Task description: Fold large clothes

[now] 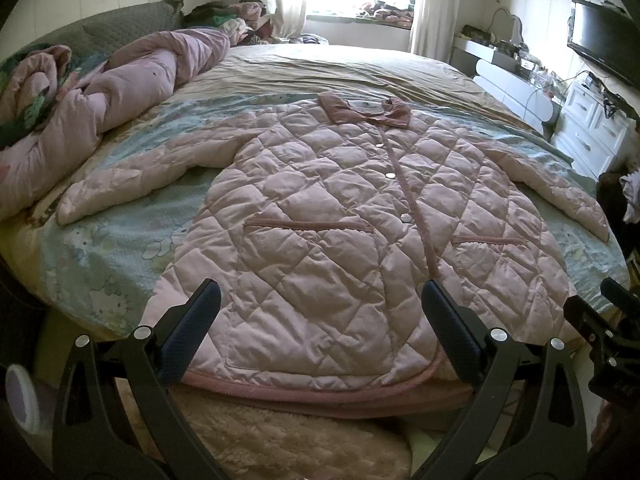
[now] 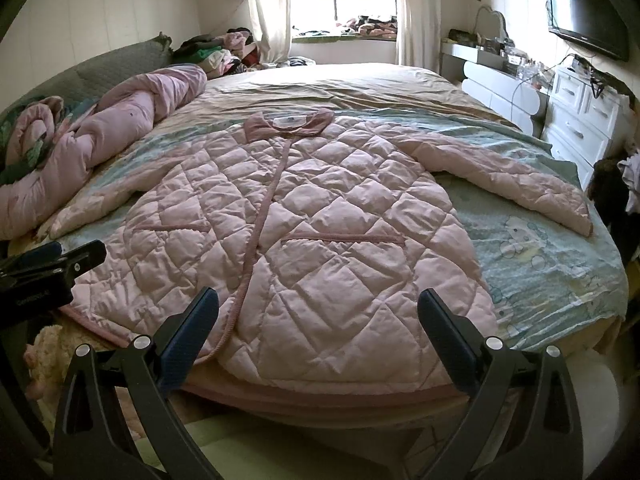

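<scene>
A pink quilted coat (image 1: 340, 216) lies flat and buttoned on the bed, collar at the far end, both sleeves spread out to the sides, hem hanging at the near edge. It also shows in the right wrist view (image 2: 304, 240). My left gripper (image 1: 320, 312) is open and empty, held above the hem on the coat's left half. My right gripper (image 2: 318, 316) is open and empty above the hem on the coat's right half. The left gripper's body shows at the left edge of the right wrist view (image 2: 48, 268).
The bed (image 1: 120, 256) has a light blue cartoon sheet. A rolled pink quilt (image 1: 100, 112) lies along its left side. White drawers (image 1: 592, 128), a desk and a wall television (image 1: 604, 40) stand at the right. A fluffy rug (image 1: 288, 440) lies on the floor below.
</scene>
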Motion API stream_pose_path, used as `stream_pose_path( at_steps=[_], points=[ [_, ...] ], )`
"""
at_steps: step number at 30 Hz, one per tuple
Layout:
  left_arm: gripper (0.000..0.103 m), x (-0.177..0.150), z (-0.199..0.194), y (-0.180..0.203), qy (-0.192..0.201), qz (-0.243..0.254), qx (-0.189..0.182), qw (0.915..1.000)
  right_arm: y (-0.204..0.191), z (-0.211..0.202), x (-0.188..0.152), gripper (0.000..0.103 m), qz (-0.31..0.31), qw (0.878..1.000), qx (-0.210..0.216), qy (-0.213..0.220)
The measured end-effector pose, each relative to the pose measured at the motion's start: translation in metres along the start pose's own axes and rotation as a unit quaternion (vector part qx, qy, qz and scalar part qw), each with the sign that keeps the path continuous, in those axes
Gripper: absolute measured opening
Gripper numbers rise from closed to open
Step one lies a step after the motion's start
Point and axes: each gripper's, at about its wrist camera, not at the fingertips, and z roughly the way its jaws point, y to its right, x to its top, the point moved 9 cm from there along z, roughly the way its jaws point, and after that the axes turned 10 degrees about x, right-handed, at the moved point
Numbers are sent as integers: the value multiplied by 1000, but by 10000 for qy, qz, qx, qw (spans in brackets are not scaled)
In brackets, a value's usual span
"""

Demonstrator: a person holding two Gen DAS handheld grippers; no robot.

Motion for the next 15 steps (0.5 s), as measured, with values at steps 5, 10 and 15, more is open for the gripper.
stream_pose_path(
  at_steps=[5,10,15],
  points=[
    [94,0,0,0,2,-3,-1,10000,-1,0,0,99,-2,10000,11,-2],
    [94,0,0,0,4,0,7,10000,-1,0,0,99,-1,10000,25,0],
    [94,1,-2,-4,-8,0,-1,10000,-3,0,0,99,-4,10000,26,-3]
  ],
)
